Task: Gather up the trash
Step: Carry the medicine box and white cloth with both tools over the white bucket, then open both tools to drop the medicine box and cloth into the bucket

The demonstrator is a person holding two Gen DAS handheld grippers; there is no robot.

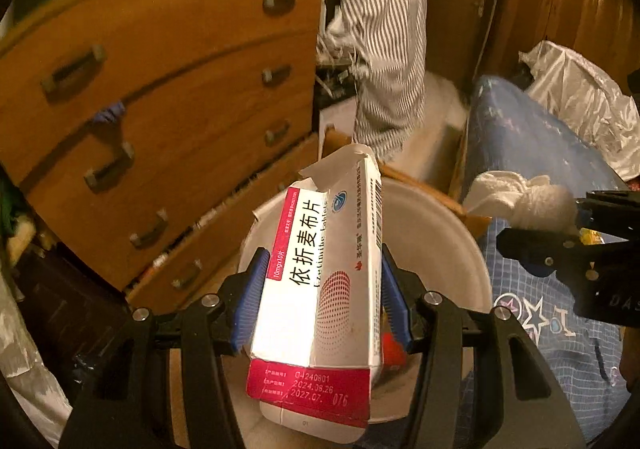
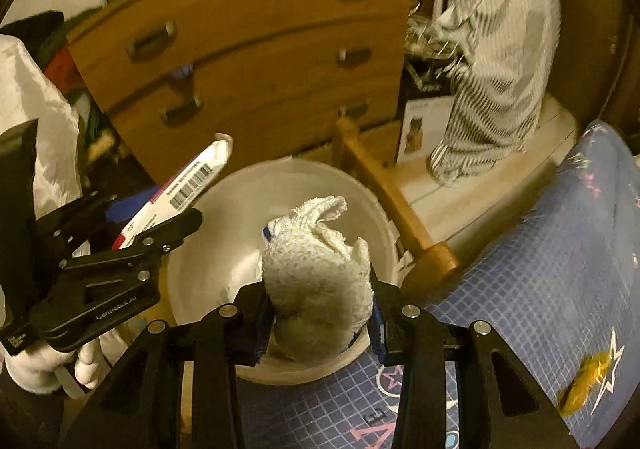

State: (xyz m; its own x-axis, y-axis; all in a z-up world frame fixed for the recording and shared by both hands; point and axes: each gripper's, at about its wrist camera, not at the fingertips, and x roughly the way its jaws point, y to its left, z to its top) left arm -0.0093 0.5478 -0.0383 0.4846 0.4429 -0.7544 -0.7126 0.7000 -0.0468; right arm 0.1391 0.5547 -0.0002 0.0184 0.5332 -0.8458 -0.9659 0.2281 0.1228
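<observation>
My left gripper (image 1: 324,289) is shut on a torn white and red medicine box (image 1: 320,289), held upright over a white bin (image 1: 452,249). The same box (image 2: 180,185) shows at the left of the right wrist view, clamped in the left gripper (image 2: 160,221), above the bin's left rim. My right gripper (image 2: 320,297) is shut on a crumpled white tissue wad (image 2: 316,273), hanging over the white bin (image 2: 224,233). In the left wrist view the wad (image 1: 536,209) and the right gripper (image 1: 580,221) appear at the right edge. A yellow wrapper (image 2: 588,377) lies on the blue bedspread (image 2: 540,269).
A wooden chest of drawers (image 1: 160,109) stands behind the bin, with its bottom drawer pulled out. A striped garment (image 1: 384,41) hangs to its right. A wooden bed frame post (image 2: 392,201) runs beside the bin. A crinkled plastic bag (image 1: 580,97) rests on the bed.
</observation>
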